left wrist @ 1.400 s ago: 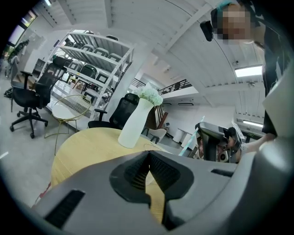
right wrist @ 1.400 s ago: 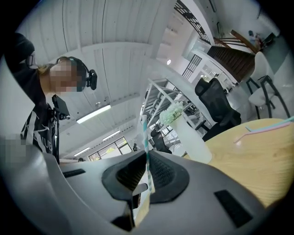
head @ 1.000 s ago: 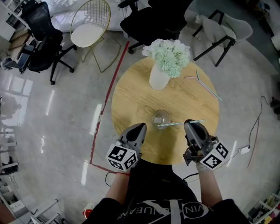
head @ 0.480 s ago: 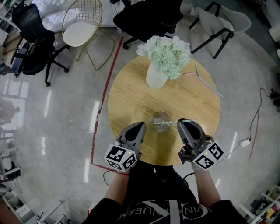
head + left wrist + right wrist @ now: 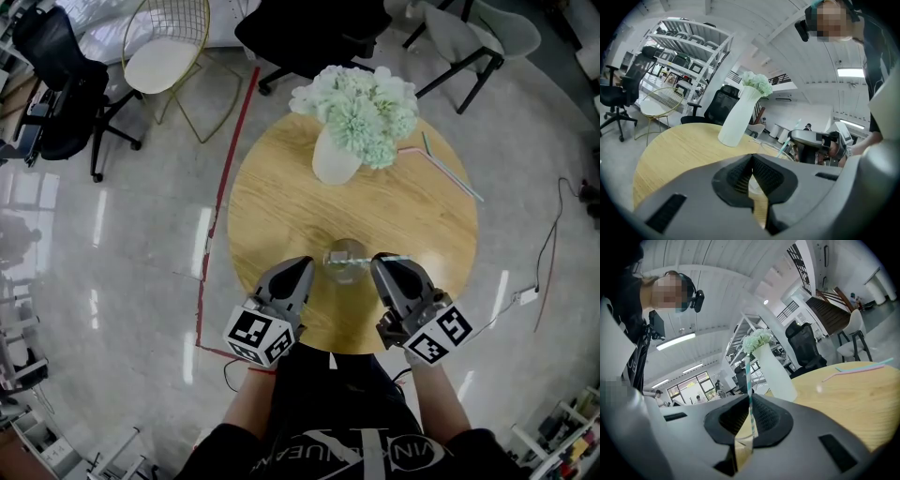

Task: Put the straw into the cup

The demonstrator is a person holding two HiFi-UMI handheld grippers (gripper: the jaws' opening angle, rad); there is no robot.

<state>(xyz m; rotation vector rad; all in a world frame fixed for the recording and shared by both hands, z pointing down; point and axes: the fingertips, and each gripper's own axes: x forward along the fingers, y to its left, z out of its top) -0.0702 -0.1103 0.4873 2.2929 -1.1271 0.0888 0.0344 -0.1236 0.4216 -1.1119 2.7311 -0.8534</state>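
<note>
Near the front edge of the round pale-wood table (image 5: 272,216), midway between the two hand-held grippers, stands a small clear glass cup (image 5: 345,258). At its right, the right gripper (image 5: 384,265) has its jaws closed narrowly on a thin teal-and-white striped paper straw (image 5: 370,262). In the right gripper view the straw (image 5: 749,380) rises from between the ribbed pads and runs up past the jaw tips. At the cup's left, the left gripper (image 5: 296,274) has its jaws brought together with nothing between them, and its tips lie just beside the glass without clearly touching it. From the left gripper view the straw (image 5: 787,143) slants down toward the cup's rim. Its free end lies over or just inside the mouth of the glass, though no view shows which. Toward the back edge stands a white ceramic vase (image 5: 336,159) of pale green flowers (image 5: 361,103), and two spare straws (image 5: 441,169), one pink and one green, lie near the back right edge, well apart from the cup. Progress, as judged: the straw is picked up and brought to the cup. Seating it fully inside and letting it go remain.
</note>
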